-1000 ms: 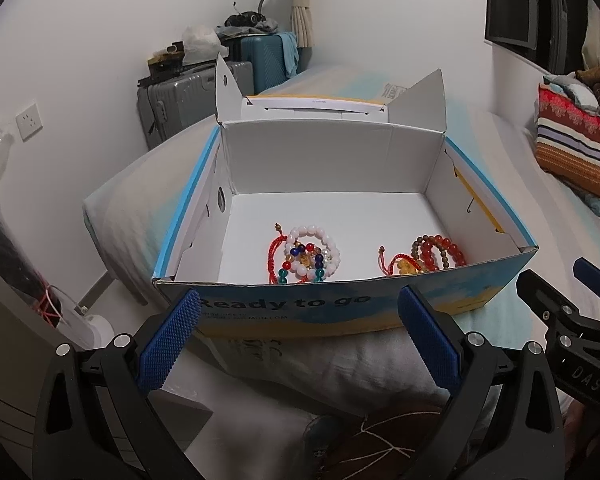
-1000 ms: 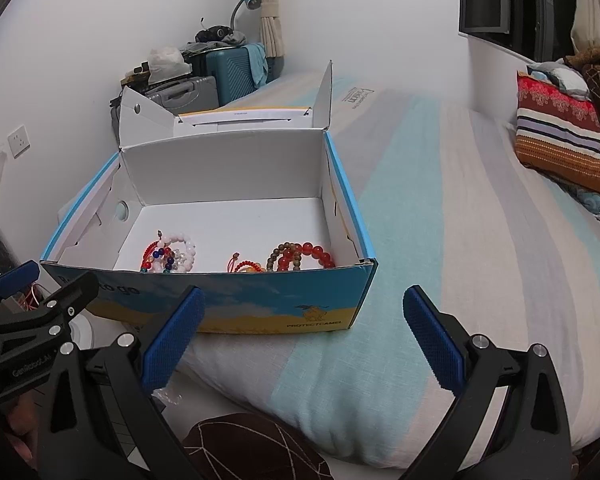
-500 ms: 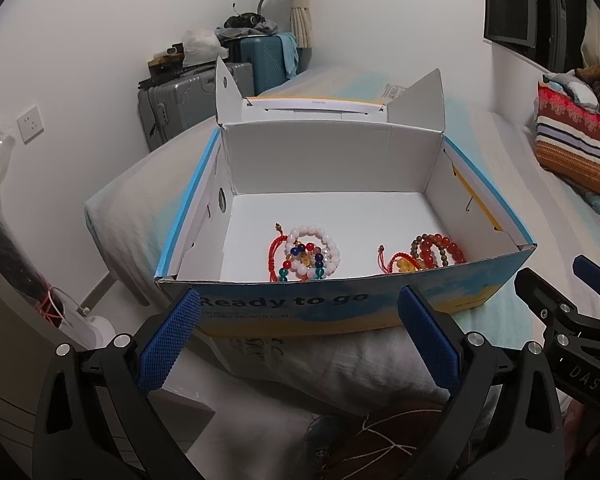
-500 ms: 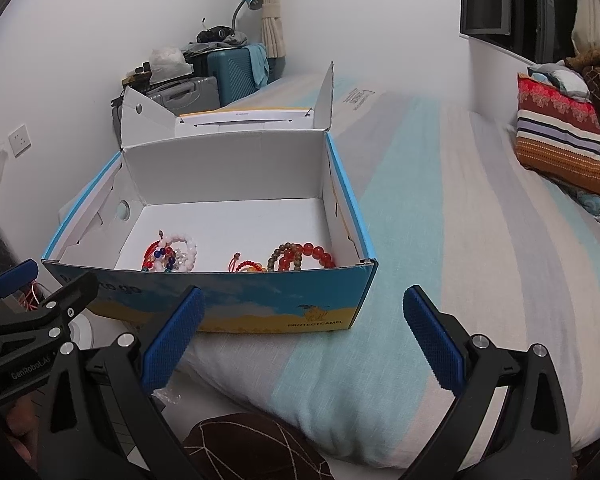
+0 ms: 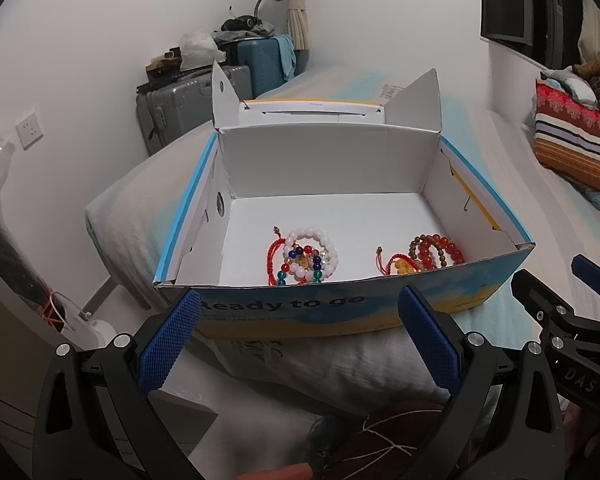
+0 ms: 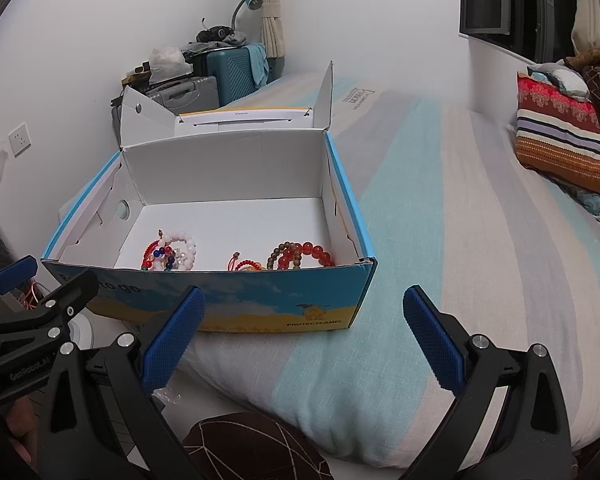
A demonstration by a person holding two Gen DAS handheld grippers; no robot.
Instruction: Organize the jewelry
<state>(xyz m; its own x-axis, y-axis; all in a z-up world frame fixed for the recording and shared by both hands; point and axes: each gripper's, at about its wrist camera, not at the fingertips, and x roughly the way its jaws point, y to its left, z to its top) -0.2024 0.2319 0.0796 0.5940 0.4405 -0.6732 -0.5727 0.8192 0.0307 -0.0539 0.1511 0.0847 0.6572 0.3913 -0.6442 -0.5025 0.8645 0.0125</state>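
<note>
An open blue and yellow cardboard box (image 5: 340,312) (image 6: 260,308) stands on the bed. Inside near its front wall lie a pile of white and multicoloured bead bracelets with red cord (image 5: 306,256) (image 6: 172,254) on the left and a pile of red and brown bead bracelets (image 5: 430,256) (image 6: 300,258) on the right. My left gripper (image 5: 298,342) is open and empty, just in front of the box's front wall. My right gripper (image 6: 304,338) is open and empty, in front of the box's right front corner.
The striped bed (image 6: 460,240) stretches to the right of the box. Folded patterned blankets (image 6: 564,140) lie at the far right. Suitcases (image 5: 188,104) stand by the wall behind. A wall socket (image 5: 29,129) is at the left. A brown patterned cushion (image 6: 252,448) lies below the grippers.
</note>
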